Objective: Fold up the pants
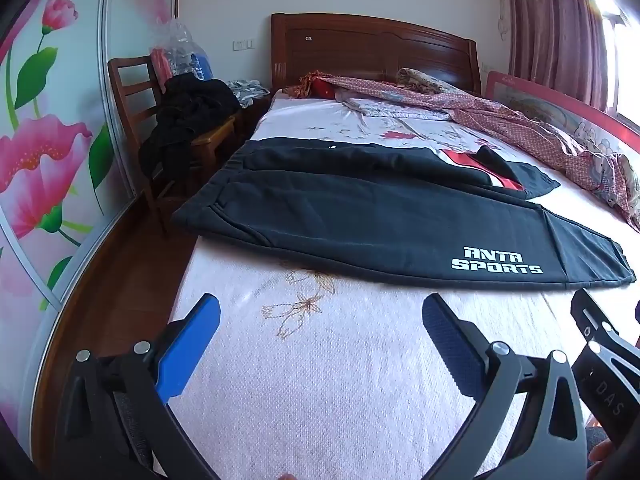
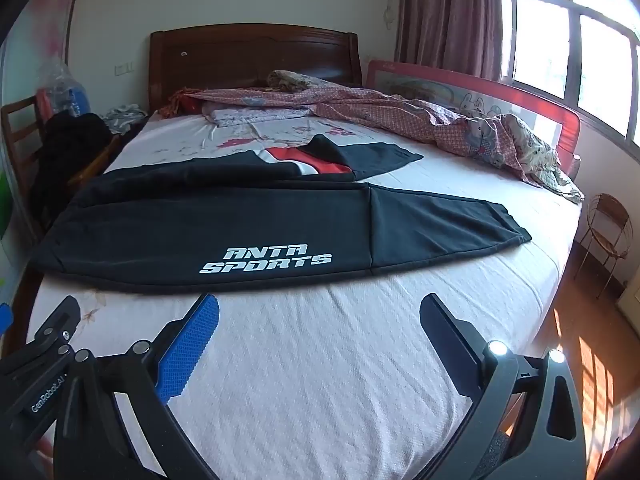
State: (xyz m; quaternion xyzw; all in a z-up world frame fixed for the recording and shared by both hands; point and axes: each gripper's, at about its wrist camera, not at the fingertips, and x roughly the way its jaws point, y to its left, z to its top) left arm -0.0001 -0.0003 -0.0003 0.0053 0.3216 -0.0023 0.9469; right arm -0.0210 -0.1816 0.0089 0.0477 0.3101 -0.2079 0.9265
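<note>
Black pants (image 1: pixel 360 220) with white "ANTA SPORTS" lettering lie spread across the bed, waistband to the left, leg ends to the right. They also show in the right wrist view (image 2: pixel 240 220). The far leg has a red and white patch and its end is folded over. My left gripper (image 1: pixel 320 320) is open and empty, over the bare sheet in front of the pants. My right gripper (image 2: pixel 320 316) is open and empty, beside the left one, short of the near leg's edge.
The bed (image 2: pixel 360 340) has a pink-white sheet and a wooden headboard (image 1: pixel 372 48). A crumpled patterned quilt (image 2: pixel 420 116) lies at the back right by a red rail (image 2: pixel 520 96). A wooden chair with dark clothes (image 1: pixel 180 128) stands left. Wood floor flanks the bed.
</note>
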